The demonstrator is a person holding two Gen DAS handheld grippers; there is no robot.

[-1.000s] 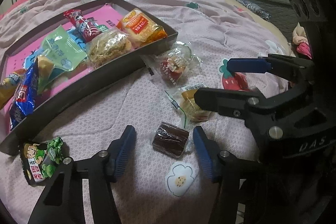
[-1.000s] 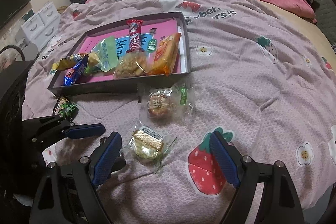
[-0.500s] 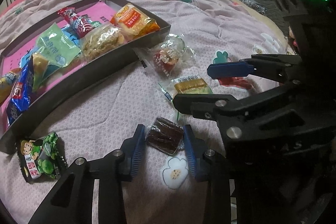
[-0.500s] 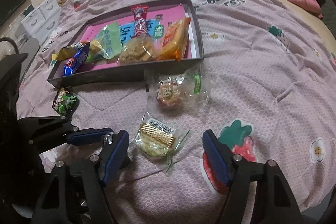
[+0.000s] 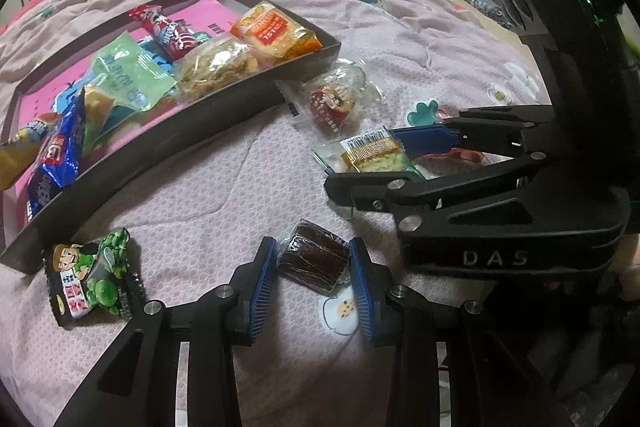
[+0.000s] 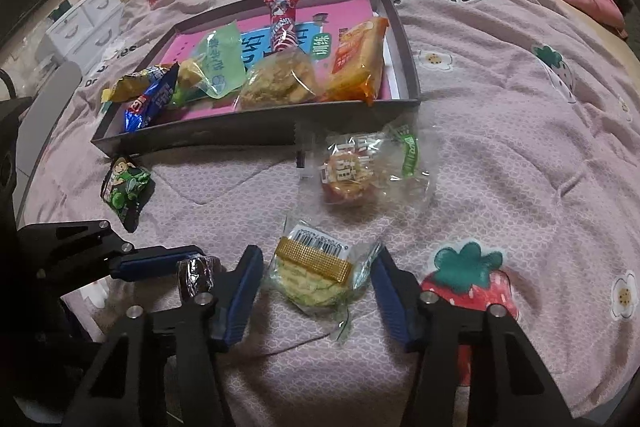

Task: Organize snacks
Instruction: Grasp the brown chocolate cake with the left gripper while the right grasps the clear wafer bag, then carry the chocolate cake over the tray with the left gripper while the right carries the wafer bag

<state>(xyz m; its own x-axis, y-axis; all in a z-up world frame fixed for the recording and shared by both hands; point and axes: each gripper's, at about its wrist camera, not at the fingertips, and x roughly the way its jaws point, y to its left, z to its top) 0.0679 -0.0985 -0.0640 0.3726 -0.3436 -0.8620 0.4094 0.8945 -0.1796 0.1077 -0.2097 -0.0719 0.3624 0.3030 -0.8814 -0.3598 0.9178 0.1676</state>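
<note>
Snacks are being sorted on the bed — a brown cake (image 5: 313,259) is clamped by the left gripper (image 5: 313,277); a wrapped pastry (image 6: 316,277) is straddled by the right gripper (image 6: 318,285), spread wide.

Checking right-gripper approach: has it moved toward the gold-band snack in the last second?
Yes. In the right wrist view the right gripper has advanced toward the tray; its open jaws now bracket the gold-band snack, earlier ahead of them.
</note>
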